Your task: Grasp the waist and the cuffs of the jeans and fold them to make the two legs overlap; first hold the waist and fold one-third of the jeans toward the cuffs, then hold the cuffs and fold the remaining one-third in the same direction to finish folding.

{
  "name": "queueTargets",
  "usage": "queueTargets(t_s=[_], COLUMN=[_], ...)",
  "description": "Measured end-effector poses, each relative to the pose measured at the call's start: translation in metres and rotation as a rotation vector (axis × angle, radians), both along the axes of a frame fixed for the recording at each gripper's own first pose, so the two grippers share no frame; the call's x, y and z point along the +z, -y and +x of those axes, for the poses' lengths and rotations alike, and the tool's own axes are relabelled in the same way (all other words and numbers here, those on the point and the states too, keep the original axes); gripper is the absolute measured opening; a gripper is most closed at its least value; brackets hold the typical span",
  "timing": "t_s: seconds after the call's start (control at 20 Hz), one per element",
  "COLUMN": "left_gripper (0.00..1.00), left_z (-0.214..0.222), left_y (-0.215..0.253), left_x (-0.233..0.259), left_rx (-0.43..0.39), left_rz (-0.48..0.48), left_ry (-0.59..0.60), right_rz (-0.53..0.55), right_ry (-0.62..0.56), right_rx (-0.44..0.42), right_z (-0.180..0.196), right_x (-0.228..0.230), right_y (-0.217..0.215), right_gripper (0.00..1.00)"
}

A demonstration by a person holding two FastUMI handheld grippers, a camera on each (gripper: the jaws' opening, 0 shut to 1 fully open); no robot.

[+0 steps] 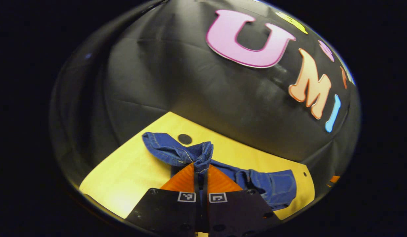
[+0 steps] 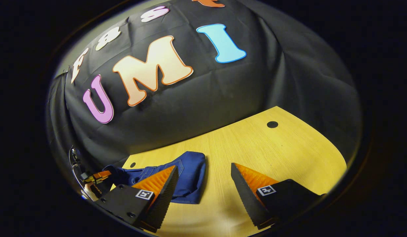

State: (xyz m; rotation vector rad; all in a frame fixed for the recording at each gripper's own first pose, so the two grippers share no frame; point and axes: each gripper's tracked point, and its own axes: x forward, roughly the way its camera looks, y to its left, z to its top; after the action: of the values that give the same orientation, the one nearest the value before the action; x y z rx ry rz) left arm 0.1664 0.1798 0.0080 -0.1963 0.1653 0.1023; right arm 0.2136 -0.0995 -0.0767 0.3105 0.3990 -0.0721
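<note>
Left gripper [image 1: 201,169], with its orange ribbed fingers [image 1: 182,181] pressed together, pinches a bunched fold of the dark blue denim jeans [image 1: 177,151] right at its fingertips and lifts that part off the pale yellow wooden tabletop [image 1: 131,171]. From the pinched spot one stretch of denim with tan stitching runs away to the gripper's left and forward, passing beside a small round black hole [image 1: 184,139] in the table, while the rest trails off to its right and lies flat, a back pocket showing near the table's edge. Over on the other side, the right gripper [image 2: 203,182] hangs just above the same table with its two orange-and-black fingers [image 2: 157,184] spread wide, nothing between them. The folded end of the jeans [image 2: 190,174] lies flat just ahead of its left finger, partly hidden behind it. Bare wood stretches ahead and to its right, with another black hole [image 2: 272,124] farther off.
</note>
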Motion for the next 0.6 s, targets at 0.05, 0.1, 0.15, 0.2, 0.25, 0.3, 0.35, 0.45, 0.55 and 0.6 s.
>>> queueTargets(t_s=[0.05,0.1,0.15,0.2,0.25,0.3,0.35,0.45,0.55,0.6], left_gripper=[0.0,0.0,0.0,0.0,0.0,0.0,0.0,0.0,0.0,0.0], left_z=[-0.002,0.003,0.006,0.013,0.016,0.018,0.021,0.027,0.035,0.04], left_y=[0.019,0.041,0.061,0.083,0.102,0.121,0.14,0.18,0.222,0.244], left_x=[0.009,0.016,0.021,0.023,0.026,0.03,0.031,0.034,0.028,0.024], left_rx=[-0.02,-0.041,-0.059,-0.076,-0.095,-0.113,-0.131,-0.164,-0.2,-0.219], left_rz=[-0.002,-0.003,0.0,0.009,0.021,0.035,0.051,0.072,0.08,0.089], left_ry=[0.008,0.016,0.018,0.017,0.02,0.02,0.017,0.013,0.0,-0.01], right_rz=[0.013,0.02,0.022,0.022,0.023,0.026,0.029,0.029,0.011,0.004], right_ry=[0.002,0.003,0.004,0.002,0.001,0.001,0.003,0.005,-0.004,-0.01], right_rx=[0.0,-0.001,0.001,0.004,0.005,0.006,0.006,0.004,0.001,-0.003], right_z=[-0.001,0.001,0.001,0.001,0.0,0.001,-0.001,-0.004,-0.009,-0.01], right_x=[-0.002,-0.001,-0.002,-0.003,-0.003,-0.002,-0.002,-0.001,-0.003,-0.004], right_y=[0.007,0.014,0.022,0.03,0.039,0.048,0.057,0.078,0.101,0.113], right_gripper=[0.98,0.98,0.98,0.93,0.94,0.93,0.93,0.93,0.98,0.93])
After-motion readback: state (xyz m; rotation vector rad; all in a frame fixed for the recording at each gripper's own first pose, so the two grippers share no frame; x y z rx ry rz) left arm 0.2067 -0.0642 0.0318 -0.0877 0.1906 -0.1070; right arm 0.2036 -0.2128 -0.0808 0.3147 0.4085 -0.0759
